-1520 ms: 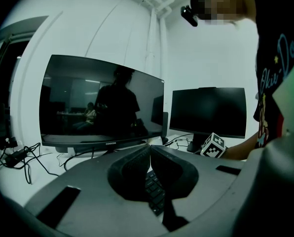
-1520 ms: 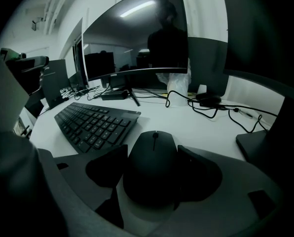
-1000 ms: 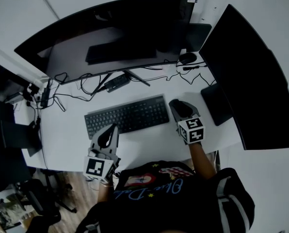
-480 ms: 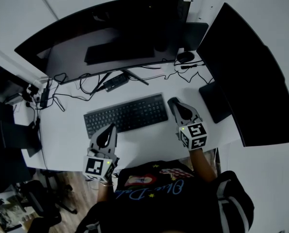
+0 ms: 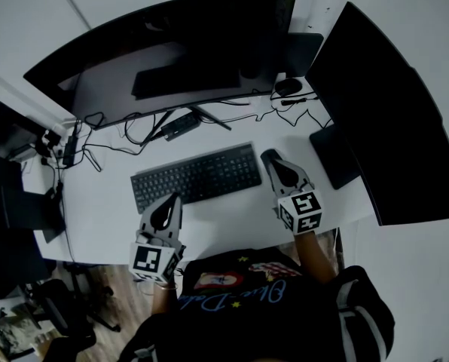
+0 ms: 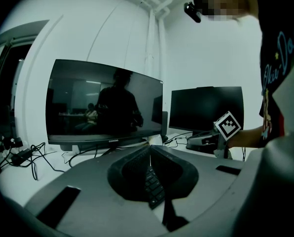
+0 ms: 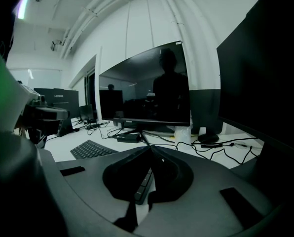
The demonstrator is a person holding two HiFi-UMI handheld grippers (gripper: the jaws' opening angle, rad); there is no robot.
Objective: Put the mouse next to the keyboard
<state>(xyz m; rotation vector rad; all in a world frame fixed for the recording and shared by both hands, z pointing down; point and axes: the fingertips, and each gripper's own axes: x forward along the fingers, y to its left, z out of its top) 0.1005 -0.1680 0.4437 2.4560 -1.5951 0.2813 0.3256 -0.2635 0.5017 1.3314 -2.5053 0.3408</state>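
The black mouse [image 5: 288, 87] lies at the back of the white desk [image 5: 104, 210], between the two monitors, among cables; the right gripper view shows the mouse [image 7: 208, 138] far ahead to the right. The black keyboard [image 5: 197, 176] lies mid-desk. My right gripper [image 5: 270, 157] hovers just off the keyboard's right end, jaws shut with nothing between them [image 7: 149, 150]. My left gripper [image 5: 175, 197] sits at the keyboard's front edge, also shut and empty [image 6: 149, 148]. The mouse is well apart from both grippers.
A wide curved monitor [image 5: 172, 51] stands behind the keyboard and a second dark monitor [image 5: 390, 119] angles along the right, its base [image 5: 334, 161] beside my right gripper. Loose cables [image 5: 126, 138] and a small black box [image 5: 181, 128] lie under the curved monitor.
My right gripper's jaws have gone from open to shut on nothing, and it has risen slightly. The left gripper, the keyboard and the mouse have stayed put.
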